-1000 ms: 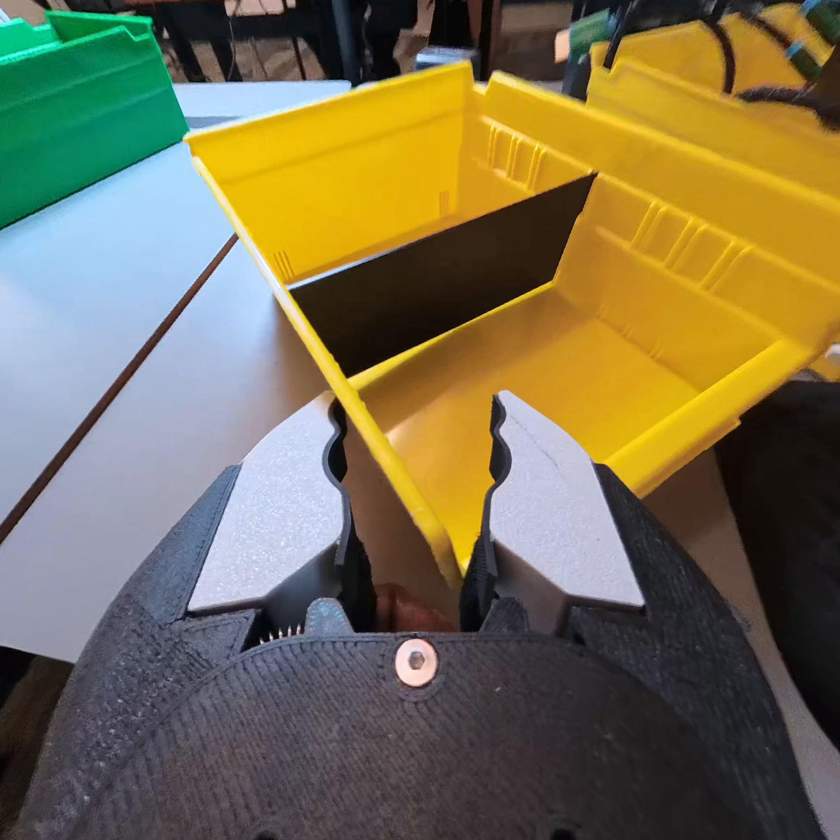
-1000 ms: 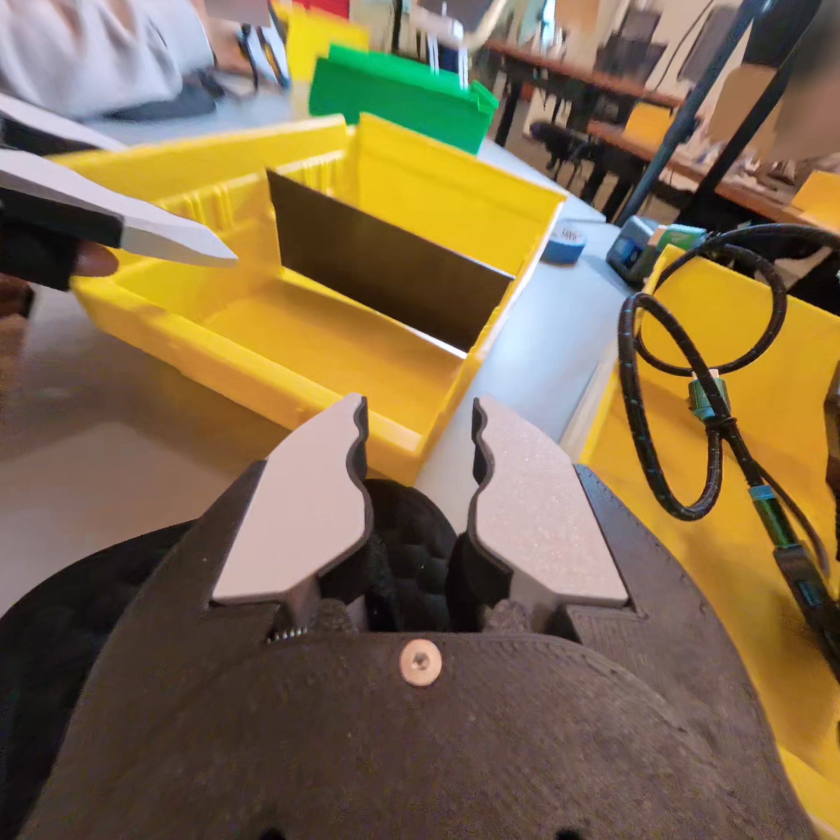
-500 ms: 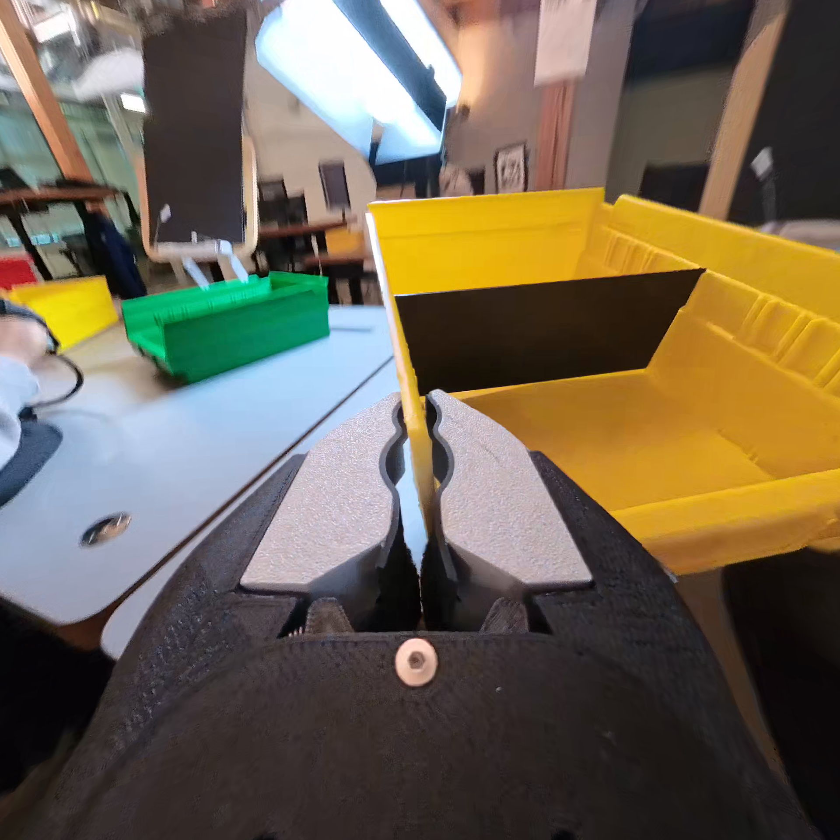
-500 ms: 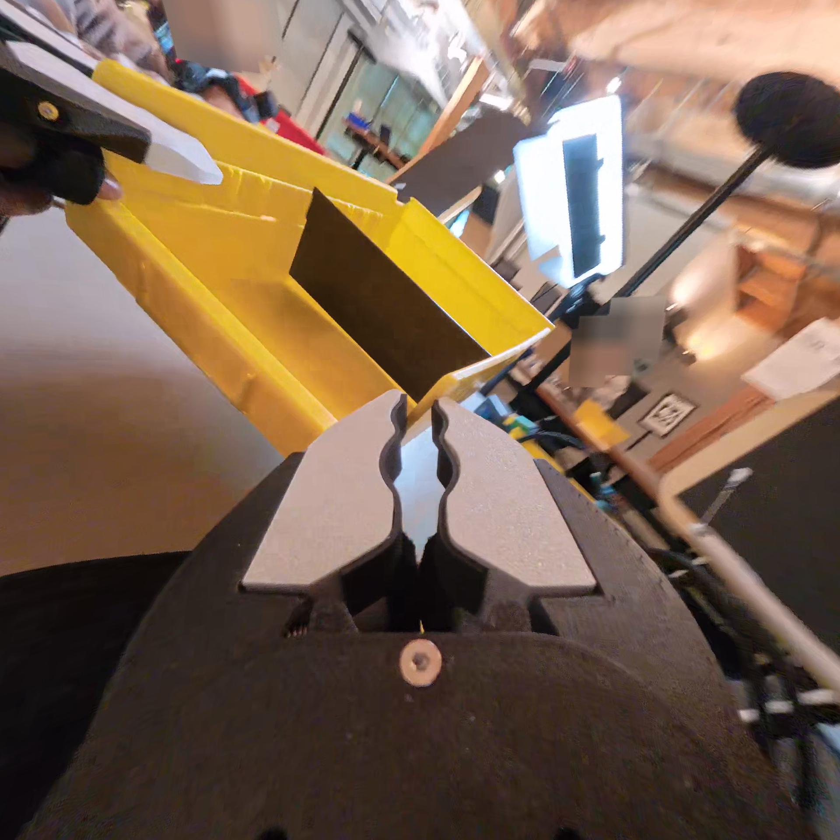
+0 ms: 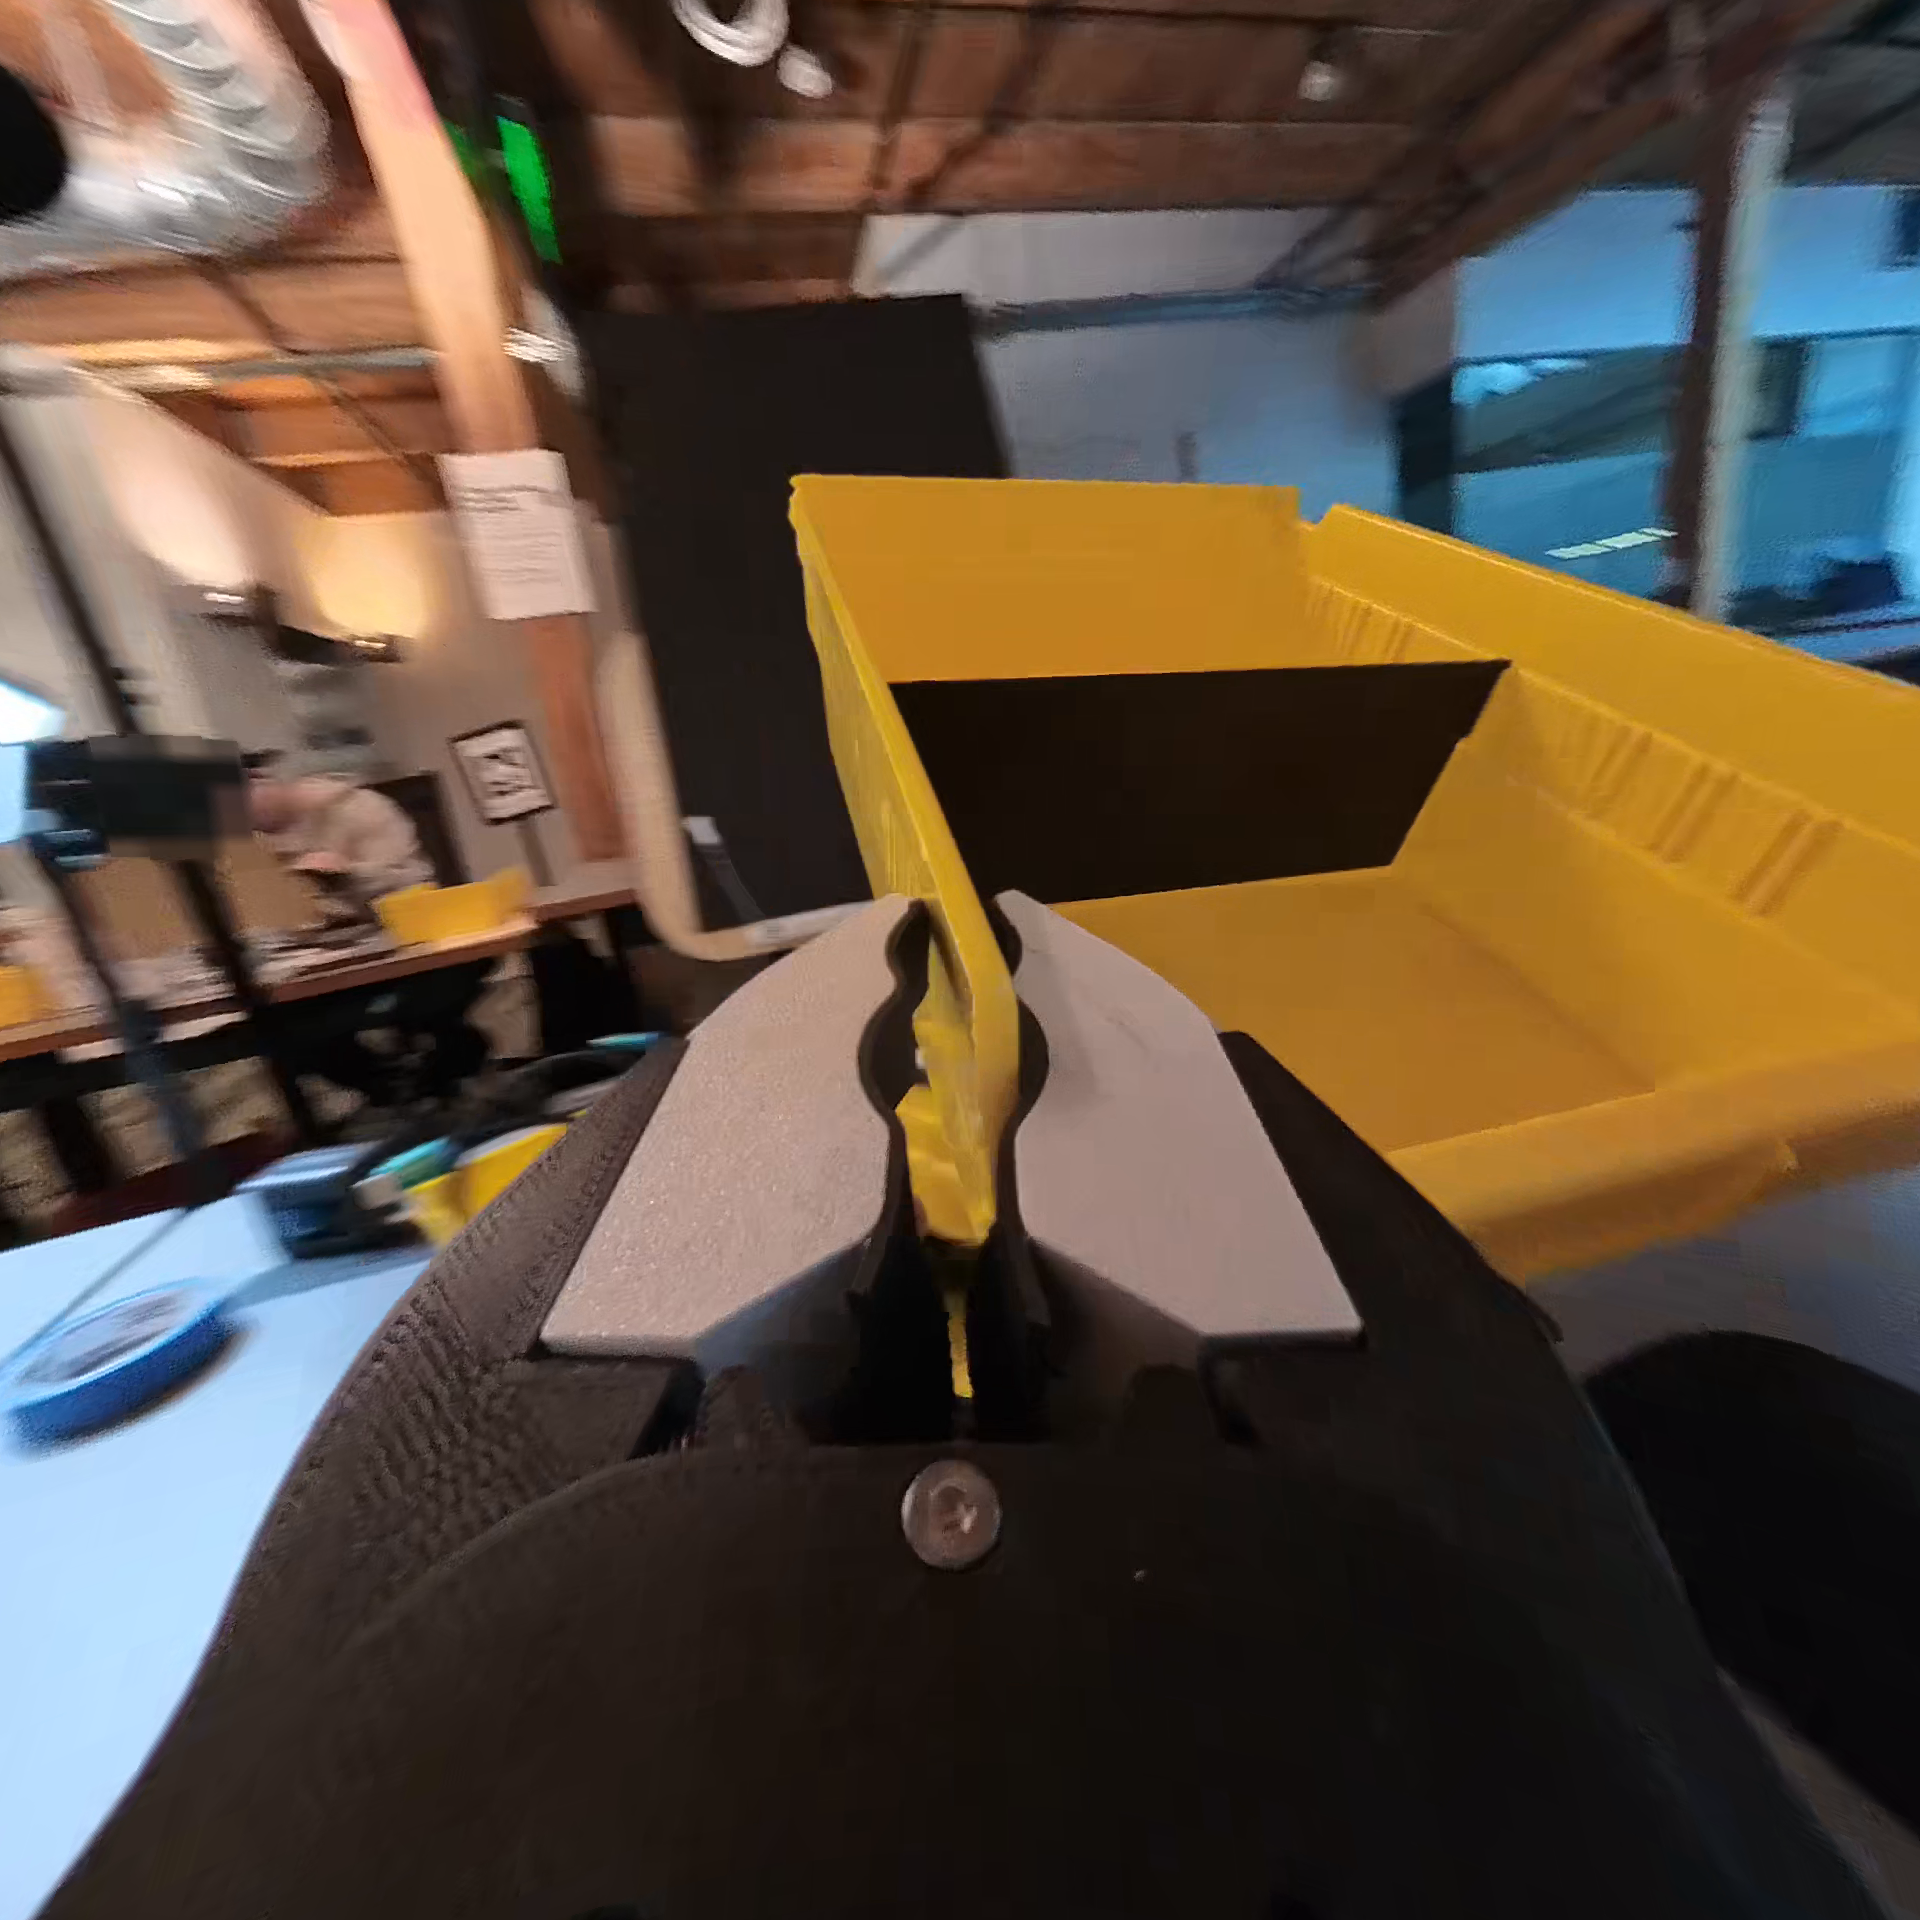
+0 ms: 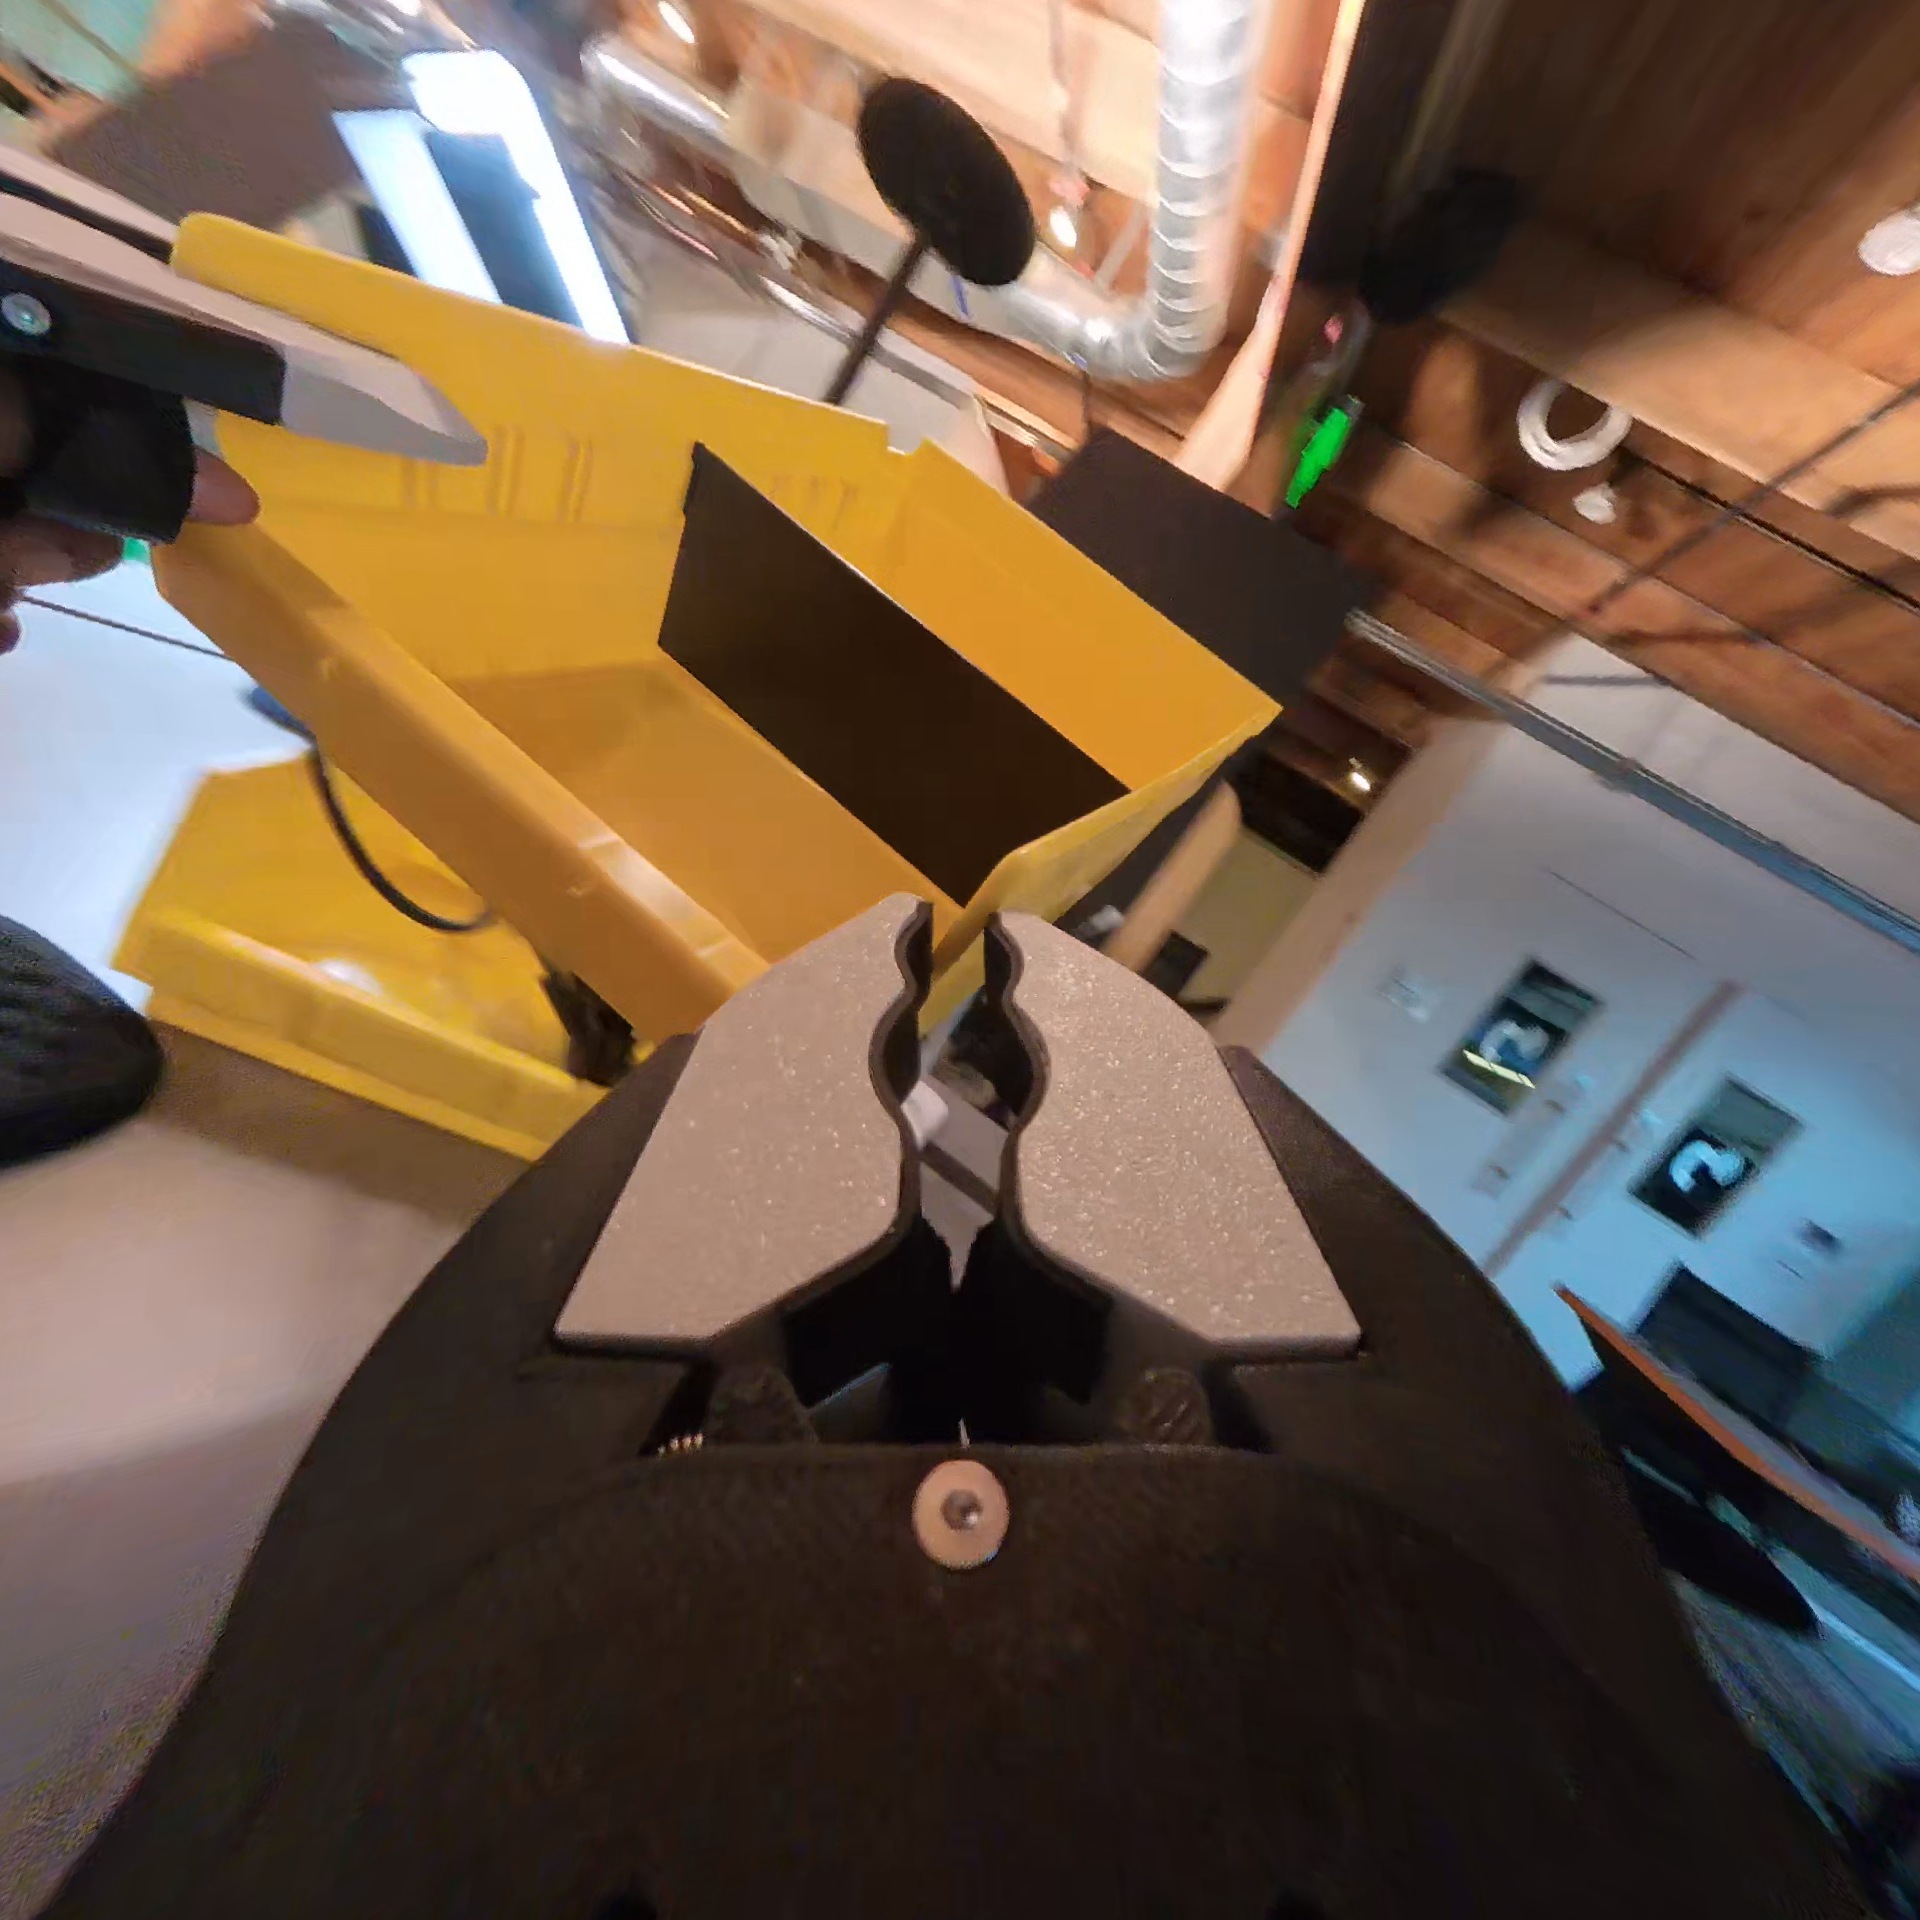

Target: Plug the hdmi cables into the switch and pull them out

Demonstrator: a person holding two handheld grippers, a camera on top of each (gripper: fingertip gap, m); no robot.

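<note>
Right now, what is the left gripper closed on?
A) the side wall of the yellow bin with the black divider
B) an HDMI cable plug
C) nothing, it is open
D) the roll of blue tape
A: in the left wrist view the left gripper has its jaws pinched on the yellow bin's side wall, in front of the black divider.

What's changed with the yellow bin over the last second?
Both grippers, open a second ago, have shut on the divided yellow bin's side walls: left gripper, right gripper. The yellow bin has been lifted off the table and tilted. Its black divider stays in place, compartments empty.
</note>
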